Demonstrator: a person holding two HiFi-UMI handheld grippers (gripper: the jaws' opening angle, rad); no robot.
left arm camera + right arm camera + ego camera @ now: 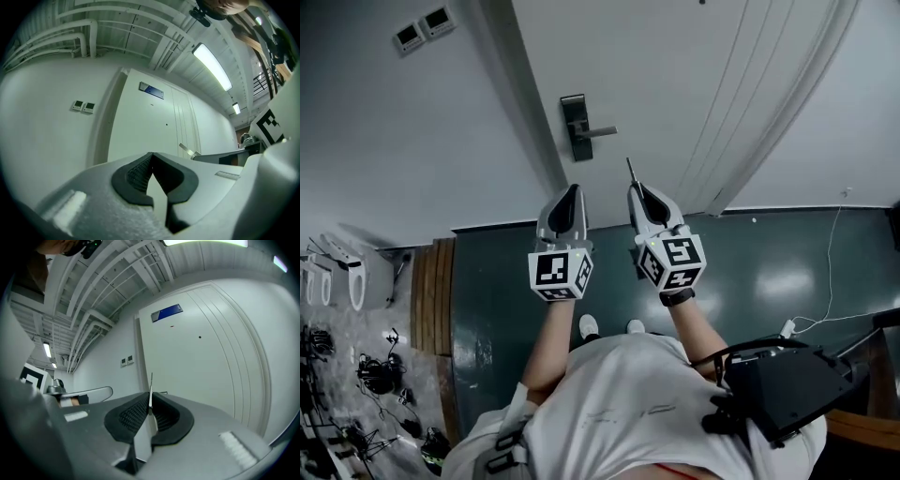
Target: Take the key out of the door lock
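Key (151,383): a thin, flat strip of pale metal, seen edge-on as a narrow upright sliver, pinched low down between the jaws of the right gripper (150,397) with its blade sticking out past their tips. In the head view it shows as a fine dark spike pointing toward the door (694,84), clear of the door lock (575,127) and well apart from it. The lock is a dark, upright rectangular plate with a slim metallic lever (598,132) reaching out to the right.

The right jaws stand narrow, pressed on the key. The left gripper (152,155) has its jaws closed tip to tip with nothing between them.

Both grippers have matt, slightly grainy grey shells that curve in to dark rubbery pads (133,416) with a fine ribbed texture (most plain on the inner faces). Each carries a white marker cube (560,272) printed with black squares. The door is pale and smooth, with shallow moulded lines running along it; the floor (769,272) is dark green and glossy.
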